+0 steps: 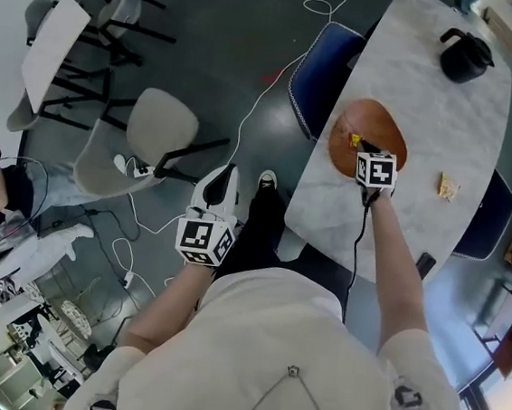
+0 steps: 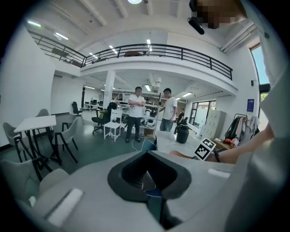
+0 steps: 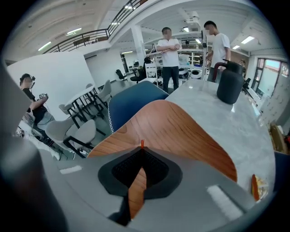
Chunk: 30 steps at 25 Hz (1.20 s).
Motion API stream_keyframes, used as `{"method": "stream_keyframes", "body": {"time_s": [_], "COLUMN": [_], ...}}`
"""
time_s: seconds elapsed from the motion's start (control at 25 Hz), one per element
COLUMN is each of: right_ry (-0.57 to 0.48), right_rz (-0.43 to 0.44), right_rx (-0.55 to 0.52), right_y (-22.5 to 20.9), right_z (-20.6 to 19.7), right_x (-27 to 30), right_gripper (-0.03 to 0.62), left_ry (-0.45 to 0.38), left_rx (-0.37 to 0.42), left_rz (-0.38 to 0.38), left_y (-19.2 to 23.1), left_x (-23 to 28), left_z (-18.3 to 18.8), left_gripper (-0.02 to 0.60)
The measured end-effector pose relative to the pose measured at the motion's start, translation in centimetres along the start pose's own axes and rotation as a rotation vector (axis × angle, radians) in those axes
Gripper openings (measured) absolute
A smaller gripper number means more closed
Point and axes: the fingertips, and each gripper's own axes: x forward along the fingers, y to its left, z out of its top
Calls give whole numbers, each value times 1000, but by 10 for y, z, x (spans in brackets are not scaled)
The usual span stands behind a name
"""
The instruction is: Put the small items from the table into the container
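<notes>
A small orange piece (image 3: 142,144) is pinched in the tips of the right gripper (image 3: 142,151), over the wooden tray (image 3: 181,127) at the table's (image 1: 430,109) chair-side edge. A yellow packet (image 1: 447,186) lies near the opposite edge. The left gripper (image 1: 225,178), jaws pressed together on nothing, hangs off the table.

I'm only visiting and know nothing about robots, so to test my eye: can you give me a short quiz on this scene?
1. True or false: the left gripper hangs over the marble table.
2. The right gripper hovers above: A) a sink B) a wooden tray C) a laundry basket.
3. Are the right gripper's jaws wide apart or pinched on something?
Key: 1 false, it is over the floor; 2 B; 3 pinched on a small orange item.
</notes>
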Motion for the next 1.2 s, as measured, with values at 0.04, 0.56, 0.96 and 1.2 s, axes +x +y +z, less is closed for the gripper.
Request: {"method": "stream_keyframes", "body": {"time_s": [0.04, 0.56, 0.96, 1.2], "right_ry": [20, -21, -562, -763], "right_rz": [-11, -202, -288, -369], "right_rx": [-8, -37, 138, 253], "right_y": [-1, -14, 18, 32], "right_z": [-4, 2, 70, 60], "right_x": [3, -38, -245, -341], "right_gripper": [32, 143, 133, 133], "left_ry": [4, -41, -157, -198], "left_rx": [1, 23, 136, 196], "left_rz": [4, -108, -478, -670], "left_y": [2, 10, -88, -162], "left_x": [-2, 6, 67, 73], "left_z": [-2, 27, 117, 143], "left_gripper": [6, 8, 6, 8]}}
